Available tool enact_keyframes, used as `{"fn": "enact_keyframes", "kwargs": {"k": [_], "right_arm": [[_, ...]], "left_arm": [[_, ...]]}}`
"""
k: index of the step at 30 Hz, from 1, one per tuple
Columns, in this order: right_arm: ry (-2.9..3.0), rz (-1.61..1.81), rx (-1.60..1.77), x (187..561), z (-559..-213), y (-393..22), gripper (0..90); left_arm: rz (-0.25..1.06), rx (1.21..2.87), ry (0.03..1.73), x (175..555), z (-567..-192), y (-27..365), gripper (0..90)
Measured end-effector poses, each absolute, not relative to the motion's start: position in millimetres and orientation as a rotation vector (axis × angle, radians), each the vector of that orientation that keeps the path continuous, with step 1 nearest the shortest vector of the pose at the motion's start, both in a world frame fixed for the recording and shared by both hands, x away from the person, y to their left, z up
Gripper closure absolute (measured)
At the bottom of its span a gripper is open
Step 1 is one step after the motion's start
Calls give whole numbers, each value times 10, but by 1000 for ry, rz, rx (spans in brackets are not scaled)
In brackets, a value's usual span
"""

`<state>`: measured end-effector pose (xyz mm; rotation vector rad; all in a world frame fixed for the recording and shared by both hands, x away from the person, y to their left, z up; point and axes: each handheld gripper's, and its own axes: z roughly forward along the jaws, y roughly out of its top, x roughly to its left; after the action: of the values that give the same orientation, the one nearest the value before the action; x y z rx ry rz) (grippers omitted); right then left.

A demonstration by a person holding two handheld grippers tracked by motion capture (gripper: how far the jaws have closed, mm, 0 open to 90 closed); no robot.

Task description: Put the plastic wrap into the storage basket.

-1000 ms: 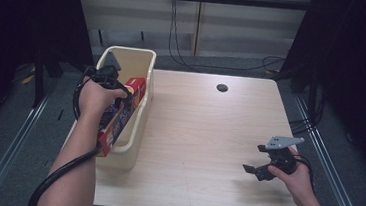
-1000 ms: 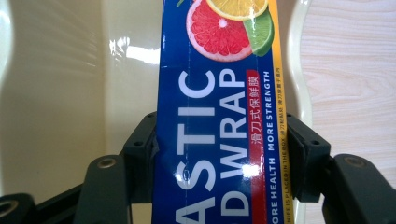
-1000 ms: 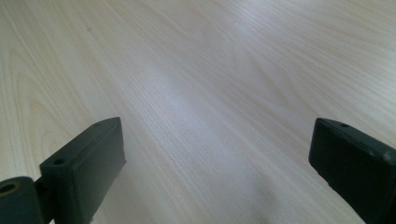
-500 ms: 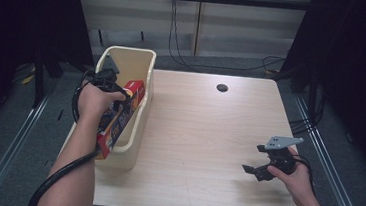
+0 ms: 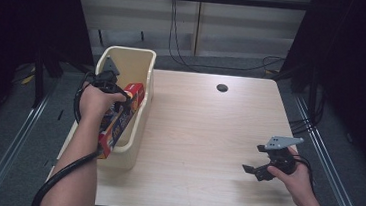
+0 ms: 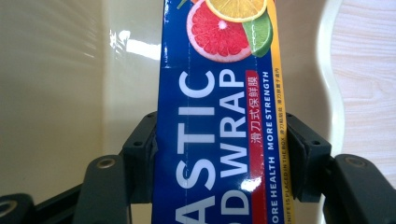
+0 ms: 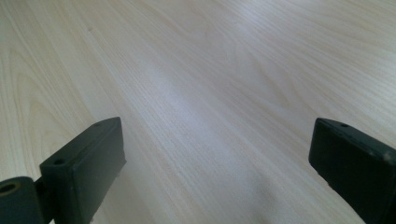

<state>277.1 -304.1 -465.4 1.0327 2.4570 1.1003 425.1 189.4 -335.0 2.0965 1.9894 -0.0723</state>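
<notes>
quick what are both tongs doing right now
Left tongs: closed on the plastic wrap box, over the cream bin.
Right tongs: open, holding nothing, above the wooden table.

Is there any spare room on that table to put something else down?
Plenty. The wooden table is bare from the cream bin on its left edge across to the right gripper near the front right corner, apart from a small dark hole at the back. The bin is crowded: the left gripper holds a plastic wrap box in it.
</notes>
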Motion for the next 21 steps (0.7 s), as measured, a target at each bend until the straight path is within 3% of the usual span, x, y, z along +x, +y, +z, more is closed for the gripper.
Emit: {"fn": "enact_keyframes", "kwargs": {"k": [21], "right_arm": [[2458, 1103, 1028, 2774, -4666, -3029, 34]], "left_arm": [[-94, 2115, 2005, 4266, -3431, 1877, 393]]}}
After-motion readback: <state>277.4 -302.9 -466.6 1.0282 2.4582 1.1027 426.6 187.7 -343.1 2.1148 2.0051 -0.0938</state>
